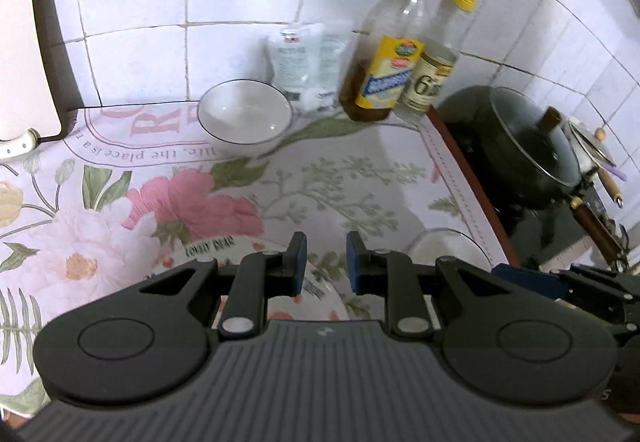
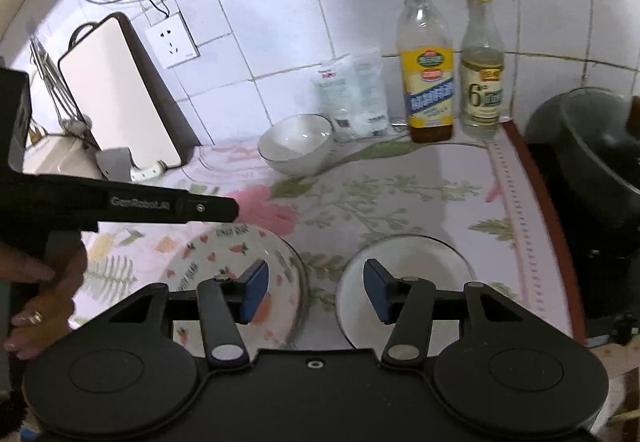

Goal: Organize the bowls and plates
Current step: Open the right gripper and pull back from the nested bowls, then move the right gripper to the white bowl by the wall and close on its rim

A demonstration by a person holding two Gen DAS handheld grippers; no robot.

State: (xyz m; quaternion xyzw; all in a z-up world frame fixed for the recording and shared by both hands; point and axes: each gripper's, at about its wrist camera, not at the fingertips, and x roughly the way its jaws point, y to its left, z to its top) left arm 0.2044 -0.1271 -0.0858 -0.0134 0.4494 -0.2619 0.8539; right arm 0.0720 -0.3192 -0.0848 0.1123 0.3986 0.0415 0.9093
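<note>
On the flowered cloth (image 2: 420, 198) that covered the counter, every dish could be placed against the glass bowl (image 2: 296, 144) by the tiled wall.

Leftmost in the right wrist view, well to the bowl's left, a white board (image 2: 120, 98) leaned on the wall under a socket (image 2: 172, 42). Nearer the camera than the bowl and to its left lay the patterned plate (image 2: 236, 262), printed with small hearts and lettering; the left gripper (image 1: 326, 258) hung above its near edge, jaws drawn close with only a narrow gap and nothing between them. A person's hand (image 2: 40, 294) gripped that tool's handle at the frame's left edge.

Nearer than the bowl and to its right sat the plain white plate (image 2: 404, 270), just beside the patterned one but apart from it. The right gripper (image 2: 316, 292) hovered over the gap between the two plates, its jaws spread about halfway and empty.

Right of the bowl along the wall stood a white packet (image 2: 356, 98), an oil bottle (image 2: 428, 70) and a vinegar bottle (image 2: 482, 74); farthest right, off the cloth, a dark lidded wok (image 1: 516, 146).

Judging from this, both tools looked free of any dish, so the step in hand seemed a pause between placements, with two plates unstacked and the bowl standing alone. The next move would probably call for lowering one tool to a plate's rim, pinching it firmly and lifting it level onto the other, or fetching the bowl.
</note>
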